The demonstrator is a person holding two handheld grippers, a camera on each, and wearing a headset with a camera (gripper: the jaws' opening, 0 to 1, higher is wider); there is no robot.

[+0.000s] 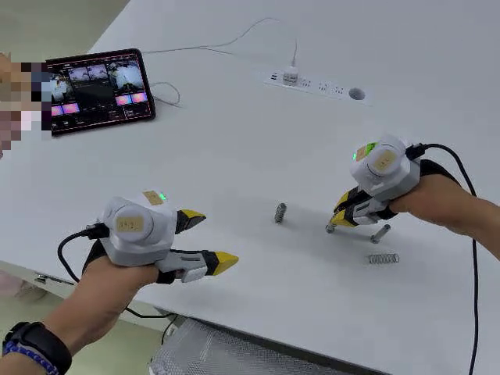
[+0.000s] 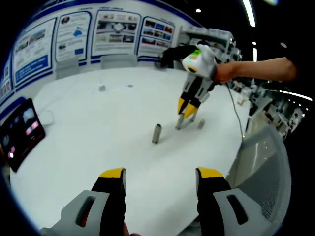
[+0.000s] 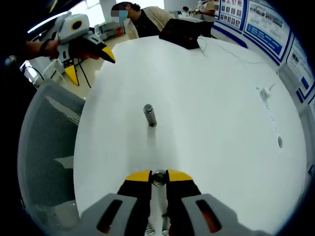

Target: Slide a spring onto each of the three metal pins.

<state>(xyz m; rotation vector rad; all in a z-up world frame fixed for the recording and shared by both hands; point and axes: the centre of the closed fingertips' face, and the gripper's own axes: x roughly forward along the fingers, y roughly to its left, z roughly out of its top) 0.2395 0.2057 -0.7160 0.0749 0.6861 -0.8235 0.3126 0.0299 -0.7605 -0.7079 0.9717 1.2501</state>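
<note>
Right tongs (image 1: pixel 341 220) pinch a short silver metal pin (image 3: pixel 159 178) on the white tabletop (image 3: pixel 211 113), left tongs (image 2: pixel 161 173) gape apart over its near edge, a spring-sleeved pin (image 1: pixel 280 212) stands between them, and 1 loose coiled wire spring (image 1: pixel 383 258) lies beside another pin (image 1: pixel 380 233).

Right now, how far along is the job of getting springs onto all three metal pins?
Done, it seems: one upright metal pin at mid-table wears a coiled spring. In hand: the right gripper is shut on a second small metal pin, no spring seen on it. Left: a third pin lies bare beside a loose silver spring. The open left gripper holds nothing.
</note>
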